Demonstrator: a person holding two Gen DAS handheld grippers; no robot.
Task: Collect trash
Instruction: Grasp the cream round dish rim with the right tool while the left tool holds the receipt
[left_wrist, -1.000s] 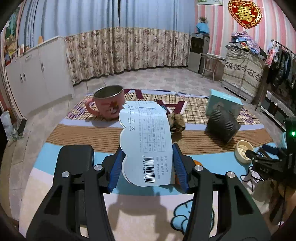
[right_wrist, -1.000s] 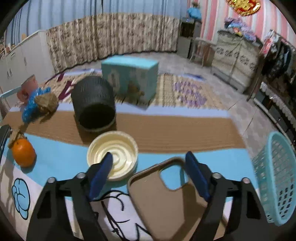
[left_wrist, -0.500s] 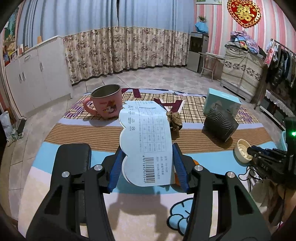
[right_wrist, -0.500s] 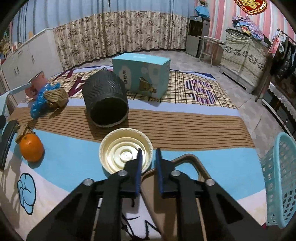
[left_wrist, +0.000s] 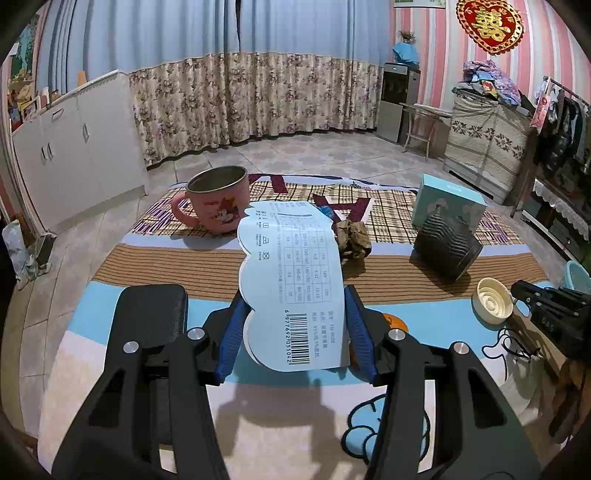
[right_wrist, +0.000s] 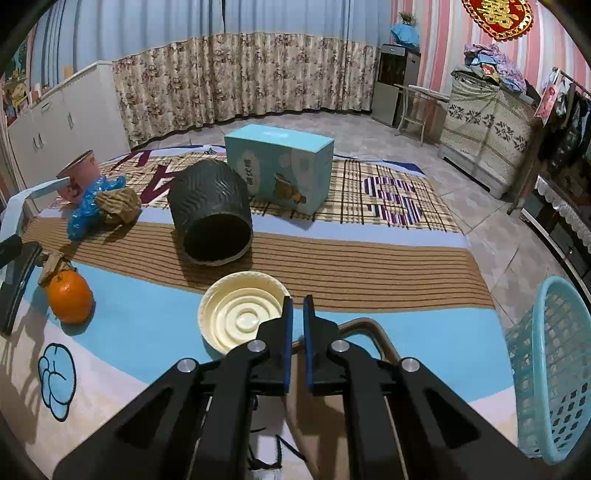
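Observation:
My left gripper is shut on a pale blue paper tag with a barcode and holds it upright above the mat. My right gripper is shut and empty, over the edge of a brown phone case. A crumpled brown paper ball lies mid-mat, with a blue plastic wrapper beside it in the right wrist view. Another brown scrap sits by an orange. A light blue basket stands at the right edge.
A pink mug stands at the back left. A dark ribbed pot lies on its side before a teal box. A cream lid lies near my right gripper. White cabinets stand at the left, furniture at the right.
My right gripper went from wide open around the phone case to shut, and rose a little. My left gripper kept hold of the tag and lifted slightly.

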